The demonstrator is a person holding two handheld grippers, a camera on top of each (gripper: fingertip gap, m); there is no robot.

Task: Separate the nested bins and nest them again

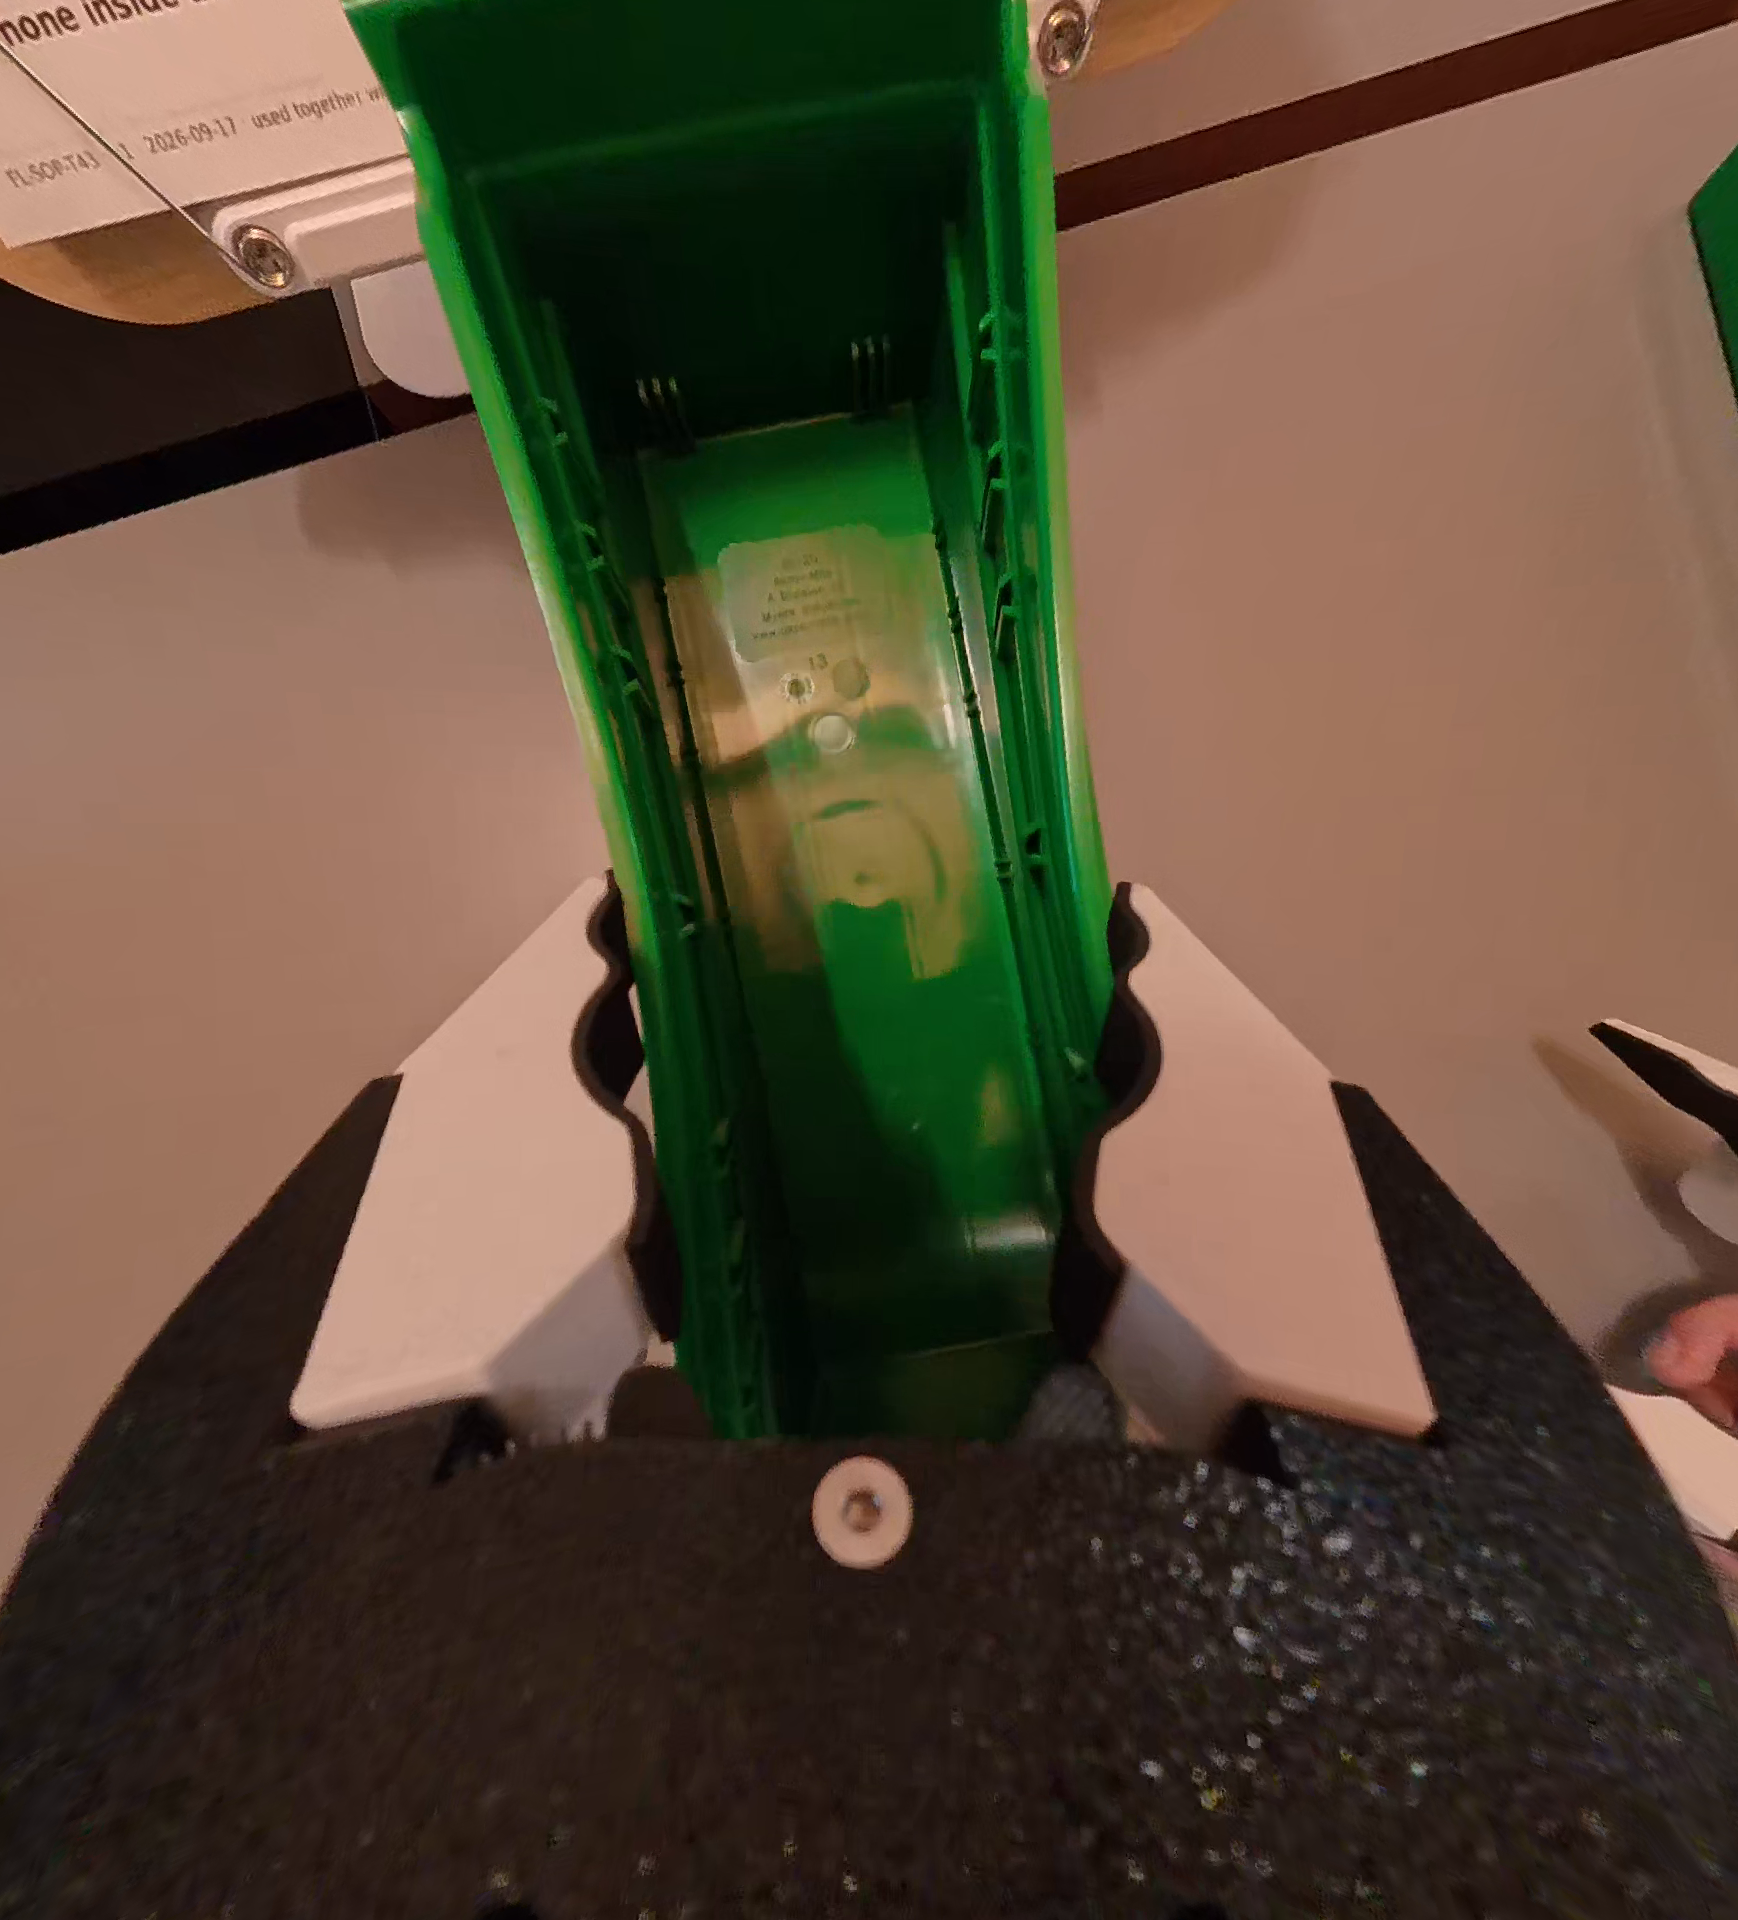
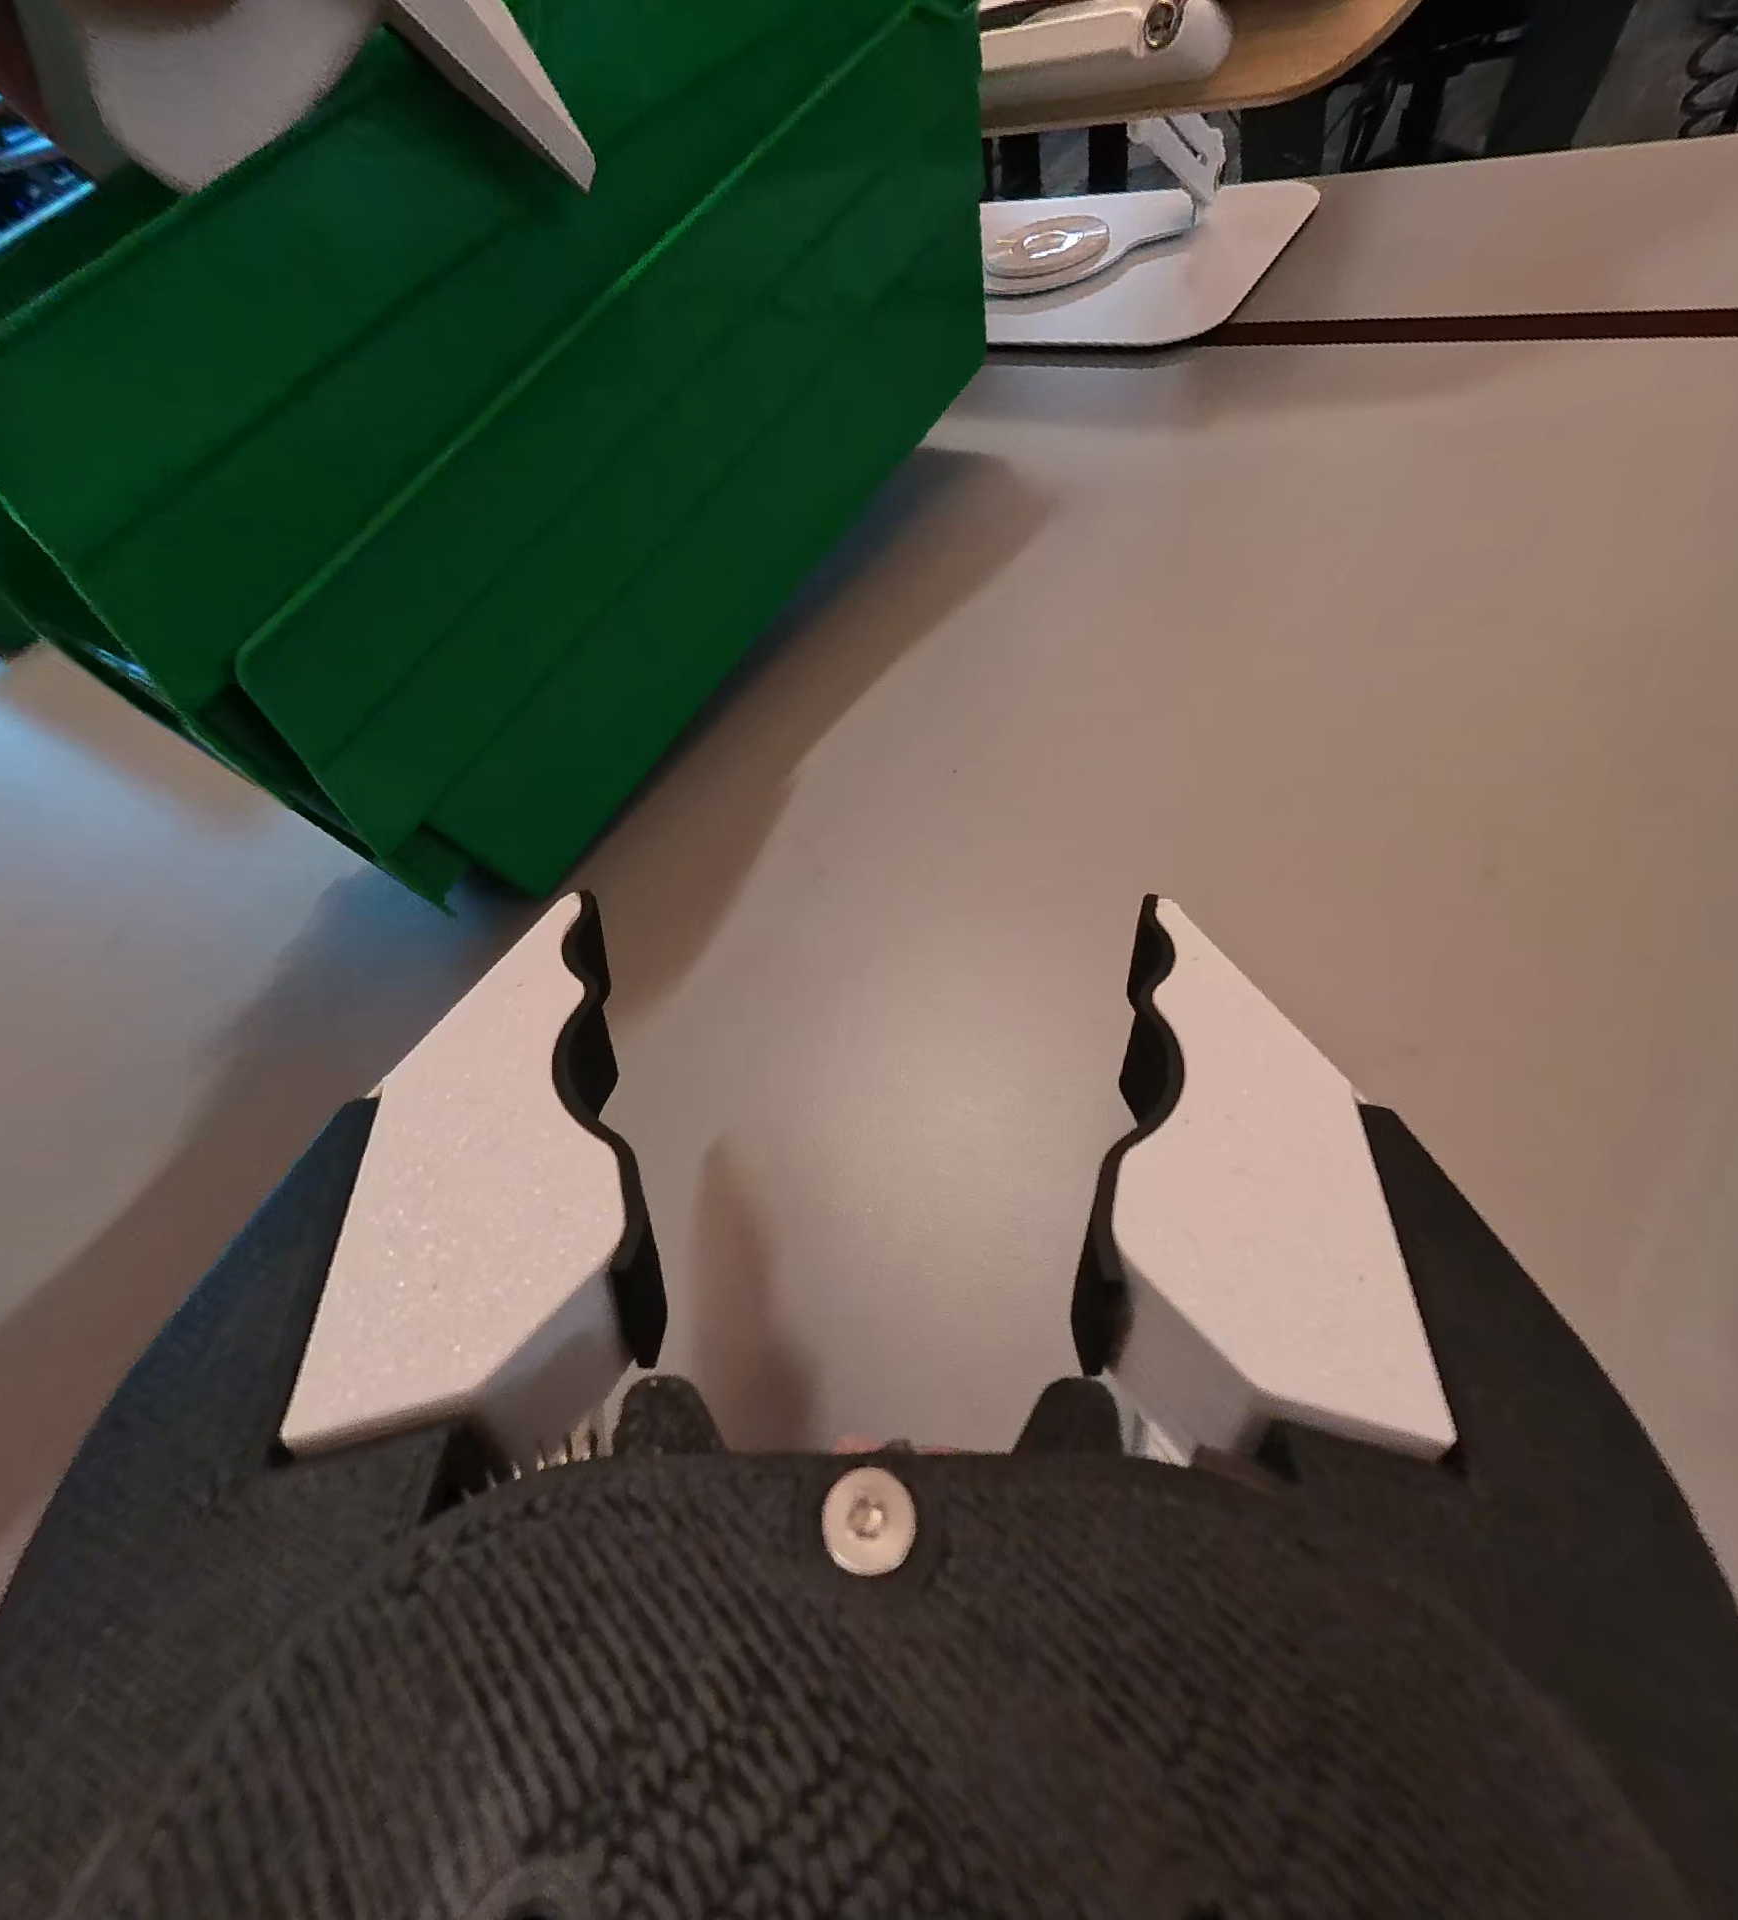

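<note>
The left gripper (image 1: 865,1122) clamps a green bin (image 1: 792,623) tilted over the grey table (image 1: 221,831), a white clamp (image 1: 345,229) at eleven o'clock; the right gripper (image 2: 870,1132) gapes empty, nested bins (image 2: 491,416) at ten o'clock

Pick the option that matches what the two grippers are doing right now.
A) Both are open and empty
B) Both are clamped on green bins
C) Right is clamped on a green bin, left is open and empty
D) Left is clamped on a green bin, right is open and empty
D: the left gripper has its fingers pressed against both sides of the green bin, while the right gripper stands open with only bare table between its fingers.
</note>
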